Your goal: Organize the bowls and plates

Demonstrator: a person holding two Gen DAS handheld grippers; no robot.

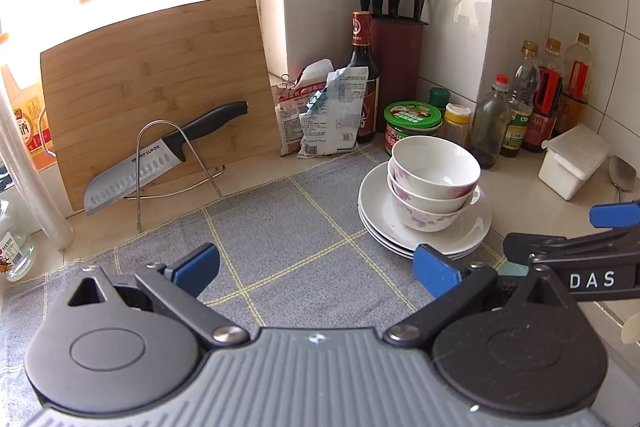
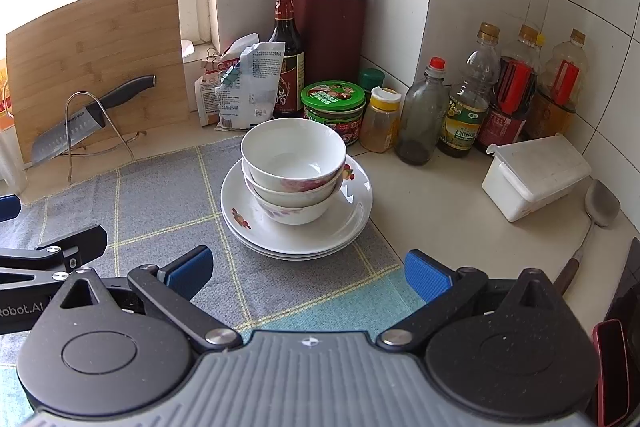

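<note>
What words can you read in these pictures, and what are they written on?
"SUPOR": on the steel blade of the black-handled kitchen knife leaning on the bamboo cutting board.
"DAS": on the black arm of the right gripper, seen from the left wrist.
"Robot.AI": on the black arm of the left gripper, seen from the right wrist; it may be cut off.
Labels on the dark sauce bottle, green-lidded jar, crumpled packets and oil bottles: too small to read.

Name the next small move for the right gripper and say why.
Probably ease the right gripper forward toward the stacked bowls. Its jaws are open and empty, the stack sits straight ahead on the plates, and nothing lies between. The left gripper is also open, off to the side.
</note>
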